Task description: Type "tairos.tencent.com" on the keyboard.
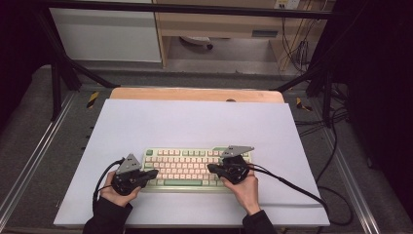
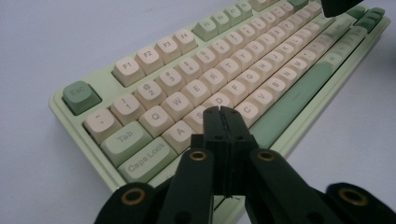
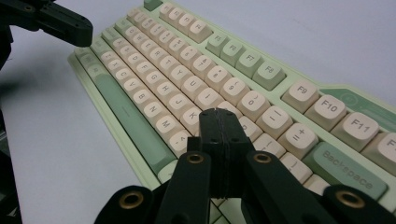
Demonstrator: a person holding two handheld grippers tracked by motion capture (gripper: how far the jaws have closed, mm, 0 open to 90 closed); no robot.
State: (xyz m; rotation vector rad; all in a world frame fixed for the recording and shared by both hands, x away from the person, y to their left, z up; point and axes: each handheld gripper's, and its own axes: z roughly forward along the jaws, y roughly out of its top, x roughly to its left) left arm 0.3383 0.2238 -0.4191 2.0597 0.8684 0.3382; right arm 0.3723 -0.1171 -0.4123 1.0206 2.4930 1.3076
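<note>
The keyboard [image 1: 191, 168] lies lengthwise across the white mat [image 1: 146, 122], directly under both tools: left gripper [image 2: 223, 112] and right gripper [image 3: 218, 113], jaws pressed together empty, each poised over its half.

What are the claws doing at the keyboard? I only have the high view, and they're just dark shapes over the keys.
Observer: In the left gripper view, the left claw is shut, with its jaws pressed together and nothing between them.
Operator: And the right one?
Observer: The right claw is also shut and empty.
Operator: Which keys are they at?
Observer: The left tip lines up with the D key and the right tip sits beside the K key. I can't tell whether either one touches.
</note>
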